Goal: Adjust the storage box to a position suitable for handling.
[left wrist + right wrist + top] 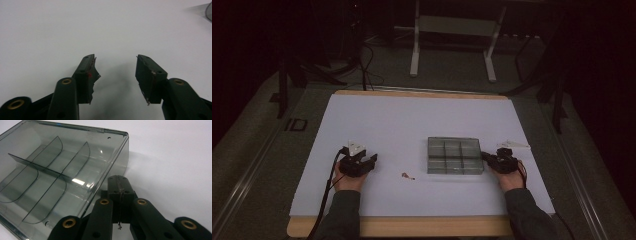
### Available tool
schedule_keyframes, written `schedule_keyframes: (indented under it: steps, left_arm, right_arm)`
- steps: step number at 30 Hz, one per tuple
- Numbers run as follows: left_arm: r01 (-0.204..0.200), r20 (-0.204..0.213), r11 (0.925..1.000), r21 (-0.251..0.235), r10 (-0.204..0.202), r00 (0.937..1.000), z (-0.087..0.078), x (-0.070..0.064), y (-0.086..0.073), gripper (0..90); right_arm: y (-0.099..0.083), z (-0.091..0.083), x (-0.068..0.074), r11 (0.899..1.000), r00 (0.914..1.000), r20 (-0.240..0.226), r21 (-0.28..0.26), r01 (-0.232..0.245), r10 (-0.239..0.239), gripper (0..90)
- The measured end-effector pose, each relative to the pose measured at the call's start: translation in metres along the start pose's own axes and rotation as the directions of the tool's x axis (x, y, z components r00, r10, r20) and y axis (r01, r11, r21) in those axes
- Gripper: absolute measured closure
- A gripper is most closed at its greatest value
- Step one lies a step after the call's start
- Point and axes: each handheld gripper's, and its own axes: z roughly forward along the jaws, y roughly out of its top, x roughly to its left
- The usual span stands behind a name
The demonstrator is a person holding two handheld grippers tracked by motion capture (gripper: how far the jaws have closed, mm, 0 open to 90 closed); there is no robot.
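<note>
A clear divided organizer box (455, 155) sits right of centre on the white counter (402, 120). The right claw (486, 157) rests against the box's right wall, its jaws pressed together on nothing. The left claw (369, 159) hovers well to the left over bare counter, jaws spread apart and empty. A small reddish scrap (407, 175) lies between the left claw and the box.

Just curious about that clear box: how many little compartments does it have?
6: the clear box is split into two rows of three, one row on its far side, one on the side nearer the person. All look empty.
</note>
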Motion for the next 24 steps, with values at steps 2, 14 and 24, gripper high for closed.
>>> schedule_keyframes:
  steps: [2,14,24]
  left_arm:
    - [-0.002,0.004,1.0,-0.001,0.002,1.0,0.0,0.0,0.0,51.2]
    - [-0.012,0.073,0.9998,-0.013,0.013,0.9973,-0.003,-0.008,0.0,57.4]
    - [-0.051,0.171,0.998,-0.039,0.056,0.9836,-0.007,-0.026,0.002,61.8]
  right_arm:
    - [0.0,0.0,0.001,1.0,1.0,-0.002,0.001,0.0,0.0,90.0]
    - [0.004,0.01,0.015,1.0,0.9989,-0.036,0.008,0.03,-0.03,90.0]
    - [0.005,0.014,0.019,0.999,0.998,-0.053,0.001,0.034,-0.034,90.0]
